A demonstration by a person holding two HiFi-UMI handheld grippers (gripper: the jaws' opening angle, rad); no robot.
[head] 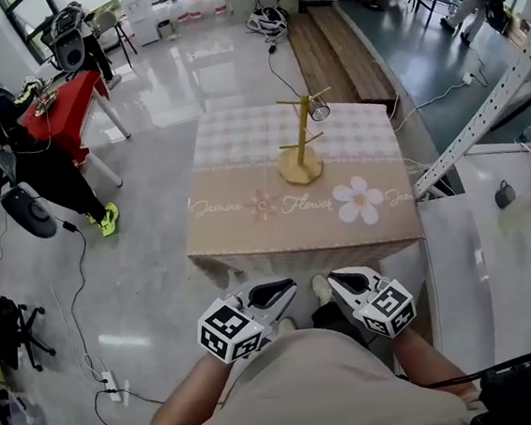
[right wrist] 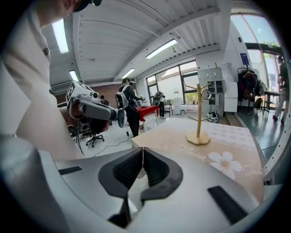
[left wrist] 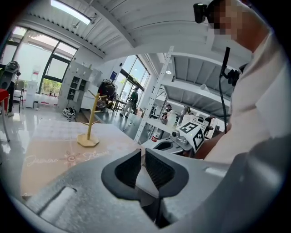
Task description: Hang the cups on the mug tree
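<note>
A wooden mug tree point(head: 302, 151) stands near the middle of the flower-print table point(head: 248, 227), with one glass cup point(head: 319, 110) hanging from its upper right peg. Both grippers are held close to the person's body, short of the table's near edge. My left gripper point(head: 290, 287) and my right gripper point(head: 333, 278) are side by side, jaws pointing at the table. In the left gripper view, my left gripper point(left wrist: 141, 152) is shut with nothing held; the mug tree point(left wrist: 91, 123) is far ahead. In the right gripper view, my right gripper point(right wrist: 143, 150) is shut and empty, the mug tree point(right wrist: 198, 118) and cup point(right wrist: 207, 94) ahead.
A metal shelf frame point(head: 483, 127) and a white surface point(head: 483, 259) with a small dark object point(head: 504, 194) lie right of the table. A red table point(head: 66, 110) and seated people are at far left. A power strip point(head: 109, 384) and cables lie on the floor.
</note>
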